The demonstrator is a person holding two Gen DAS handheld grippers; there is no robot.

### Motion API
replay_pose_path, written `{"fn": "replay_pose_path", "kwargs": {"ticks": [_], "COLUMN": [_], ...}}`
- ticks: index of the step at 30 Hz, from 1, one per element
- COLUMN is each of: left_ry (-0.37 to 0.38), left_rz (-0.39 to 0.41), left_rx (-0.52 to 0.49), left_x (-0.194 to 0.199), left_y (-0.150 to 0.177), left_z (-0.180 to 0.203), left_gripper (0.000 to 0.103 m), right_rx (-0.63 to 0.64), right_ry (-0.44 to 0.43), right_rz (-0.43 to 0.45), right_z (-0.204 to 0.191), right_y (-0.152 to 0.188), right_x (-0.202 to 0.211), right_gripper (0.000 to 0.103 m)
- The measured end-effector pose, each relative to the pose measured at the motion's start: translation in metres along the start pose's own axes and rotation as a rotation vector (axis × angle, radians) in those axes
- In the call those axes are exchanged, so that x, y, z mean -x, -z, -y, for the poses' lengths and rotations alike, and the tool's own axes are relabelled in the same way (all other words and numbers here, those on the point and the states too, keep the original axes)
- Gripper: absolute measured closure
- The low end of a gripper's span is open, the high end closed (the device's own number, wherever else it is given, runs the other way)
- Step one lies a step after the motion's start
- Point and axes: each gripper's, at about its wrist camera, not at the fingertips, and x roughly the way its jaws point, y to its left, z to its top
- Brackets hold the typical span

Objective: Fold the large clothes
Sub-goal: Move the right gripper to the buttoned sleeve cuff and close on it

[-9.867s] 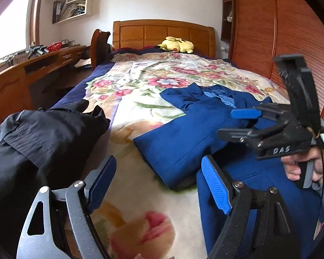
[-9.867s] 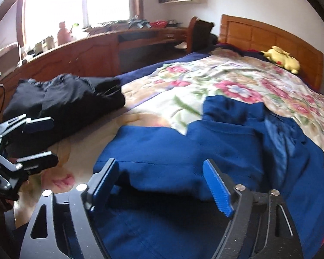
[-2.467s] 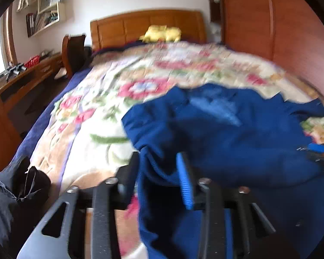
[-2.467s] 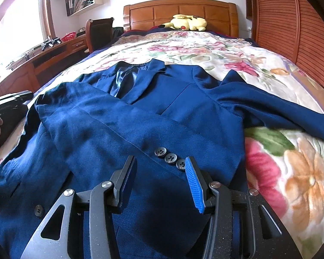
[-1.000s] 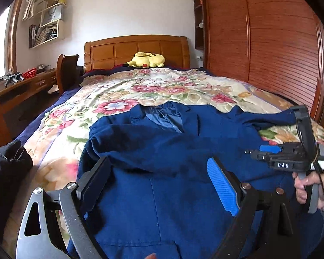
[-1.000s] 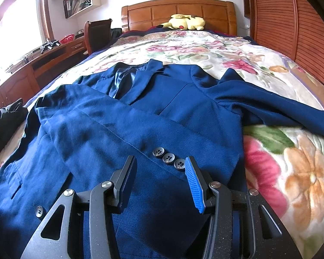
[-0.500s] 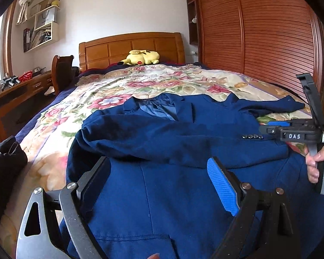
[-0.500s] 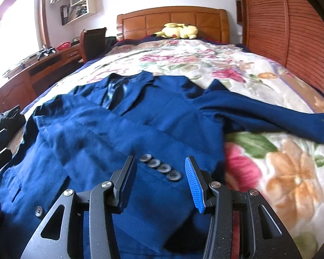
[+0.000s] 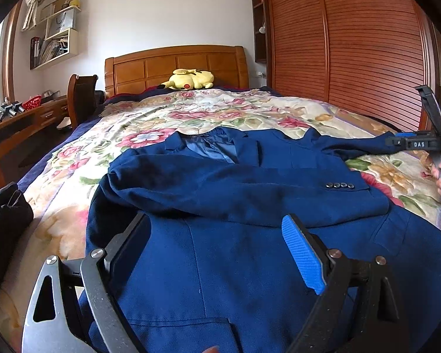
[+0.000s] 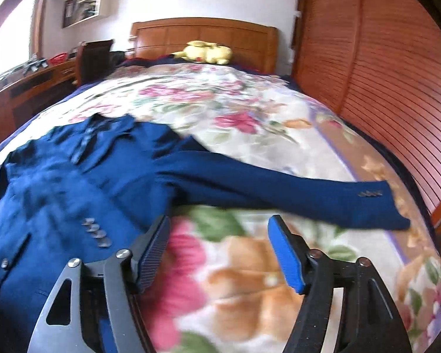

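At the left edge of the left wrist view there's a black garment [image 9: 6, 209] bunched beside the floral bedspread [image 9: 191, 117], with the desk [image 9: 23, 117] and chair [image 9: 80, 97] behind it and a yellow plush toy [image 9: 191, 80] up against the headboard [image 9: 176, 64]. Centre frame, the blue jacket [image 9: 235, 206] lies spread on the bed, one sleeve folded across its front, and the left gripper [image 9: 217, 253] hangs over its lower half, jaws wide apart and empty. Over on the right, the right gripper [image 10: 219, 261] sits open above bare bedspread, the other sleeve [image 10: 294, 194] stretched out just past its fingertips toward the slatted wardrobe doors [image 10: 397, 88].

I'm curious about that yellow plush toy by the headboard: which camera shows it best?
The left wrist view: the yellow plush toy is sharp, with a red cheek visible. In the right wrist view it is only a motion-blurred yellow shape.
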Motion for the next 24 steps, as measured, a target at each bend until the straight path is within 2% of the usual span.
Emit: {"fn": "replay_pose_path", "kwargs": {"ticks": [14,20,24], "left_ry": [-0.007,-0.011,-0.011], "left_rz": [0.001,-0.016,-0.023], "left_rx": [-0.023,-0.040,-0.050], "left_x": [0.000,-0.005,-0.006], "left_y": [0.001,0.001,0.002], "left_z": [0.004,0.008,0.009], "left_gripper": [0.012,0.012,0.012], "right_rx": [-0.124,-0.280,-0.371], "right_ry": [0.256,0.318,0.341], "right_rz": [-0.104,-0.087,-0.092], "right_z": [0.119,0.169,0.186], "right_y": [-0.017,-0.027,-0.026], "right_x": [-0.057,-0.074,-0.091], "right_gripper": [0.032,0.032,0.032]}}
